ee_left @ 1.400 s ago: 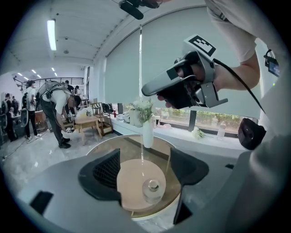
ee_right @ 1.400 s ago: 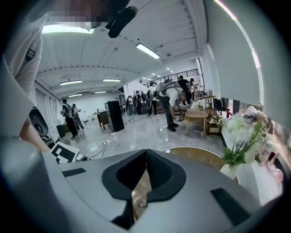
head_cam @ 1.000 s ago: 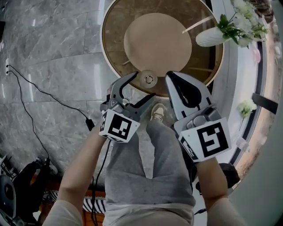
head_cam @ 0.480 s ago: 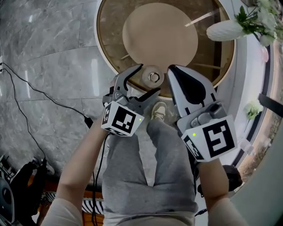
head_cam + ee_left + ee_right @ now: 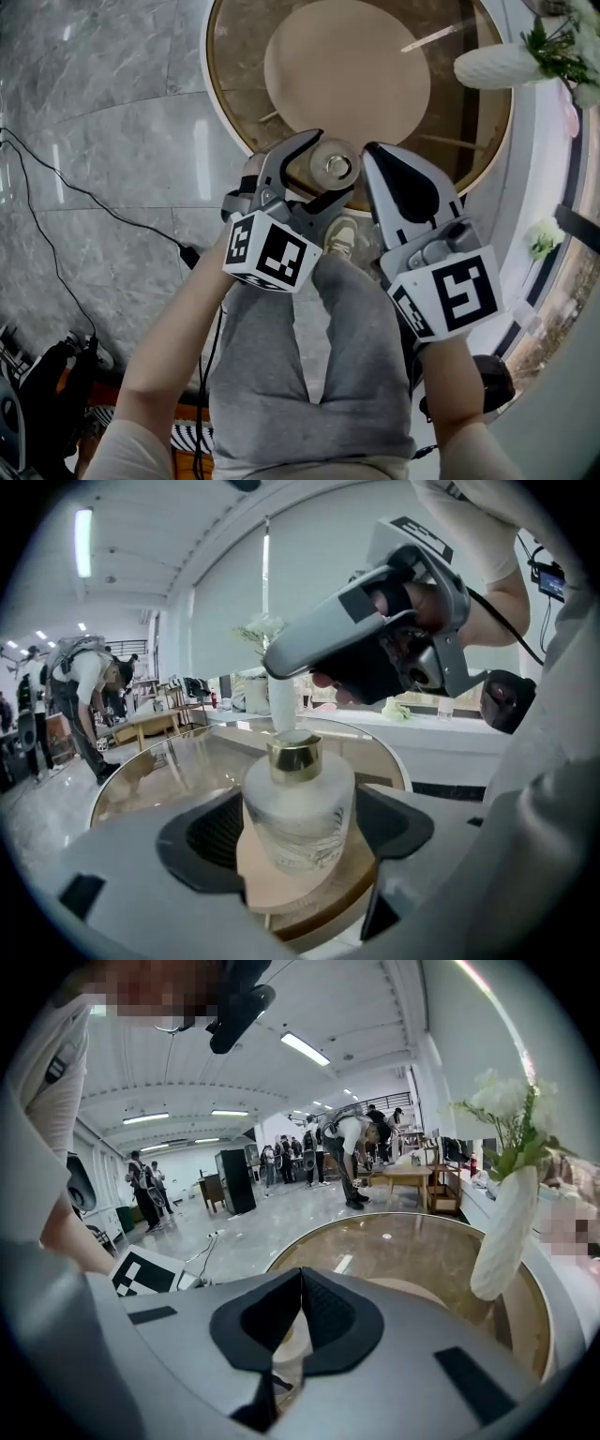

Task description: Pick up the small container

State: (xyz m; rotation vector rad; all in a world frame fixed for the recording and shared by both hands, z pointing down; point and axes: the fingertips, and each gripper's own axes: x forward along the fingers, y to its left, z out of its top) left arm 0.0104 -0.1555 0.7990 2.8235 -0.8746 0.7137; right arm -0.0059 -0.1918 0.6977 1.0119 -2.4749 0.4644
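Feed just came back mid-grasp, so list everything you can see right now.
small container: one, frosted glass with gold cap, on a tan disc at the table's near edge
table: one, round, glass top with gold rim
vase: one, white, holding flowers, by table's far-right rim
cable: one, black, on grey floor at left
left gripper: one, grey, fingers just opened wider, either side of the container
right gripper: one, white, fingers shut, beside the container
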